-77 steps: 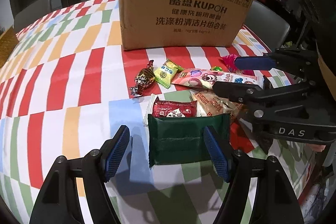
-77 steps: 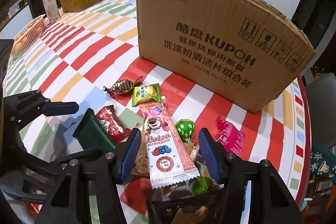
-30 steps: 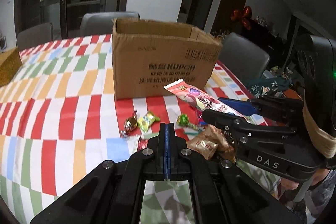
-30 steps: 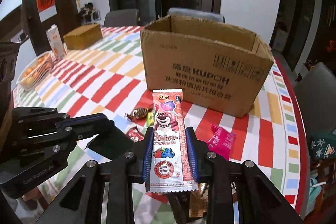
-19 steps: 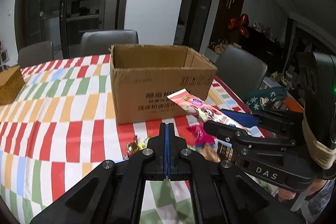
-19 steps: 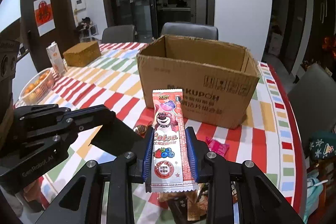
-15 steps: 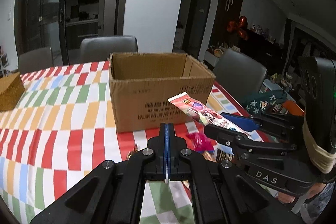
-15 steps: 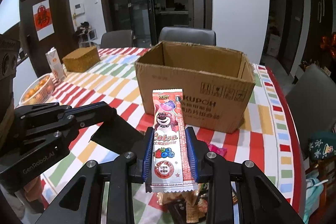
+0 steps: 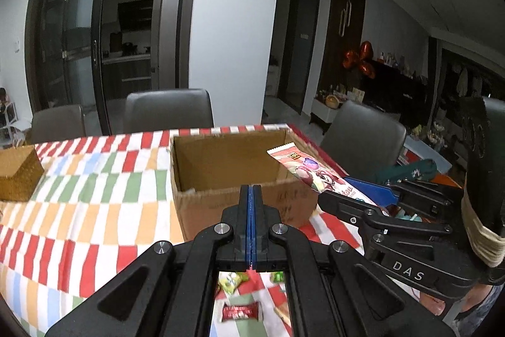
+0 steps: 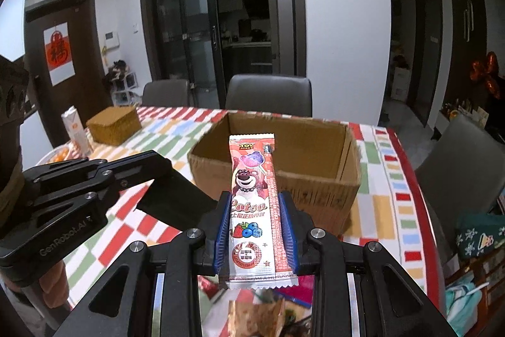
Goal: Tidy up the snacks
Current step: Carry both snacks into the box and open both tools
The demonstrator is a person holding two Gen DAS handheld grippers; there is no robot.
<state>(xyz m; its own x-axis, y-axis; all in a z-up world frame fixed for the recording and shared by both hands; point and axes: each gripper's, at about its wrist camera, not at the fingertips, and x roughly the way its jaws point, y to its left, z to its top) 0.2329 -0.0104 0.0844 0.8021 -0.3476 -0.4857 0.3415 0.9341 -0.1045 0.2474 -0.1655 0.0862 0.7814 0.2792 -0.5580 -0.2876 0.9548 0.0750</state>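
My right gripper [image 10: 254, 210] is shut on a long pink bear-print snack packet [image 10: 254, 195], held upright in front of the open cardboard box [image 10: 315, 191]. In the left wrist view that packet [image 9: 303, 169] pokes over the box's right front corner from the right gripper [image 9: 356, 195]. My left gripper [image 9: 251, 195] is shut, its blue pads pressed together before the box's front wall [image 9: 221, 204]. The right wrist view shows a dark green packet [image 10: 180, 198] hanging from the left gripper [image 10: 157, 166]. Both grippers hang above the striped tablecloth [image 9: 79, 210].
Loose sweets lie on the cloth under the grippers: a red one [image 9: 240, 311], a yellow-green one [image 9: 232, 281] and a biscuit packet [image 10: 255, 318]. A wicker box [image 10: 113, 123], a carton [image 10: 75, 128] and a fruit basket [image 10: 58, 153] stand at the left. Grey chairs [image 9: 169, 111] ring the table.
Both grippers have risen with their packets and now look down into the box's open top. The loose snacks have dropped low in the views.
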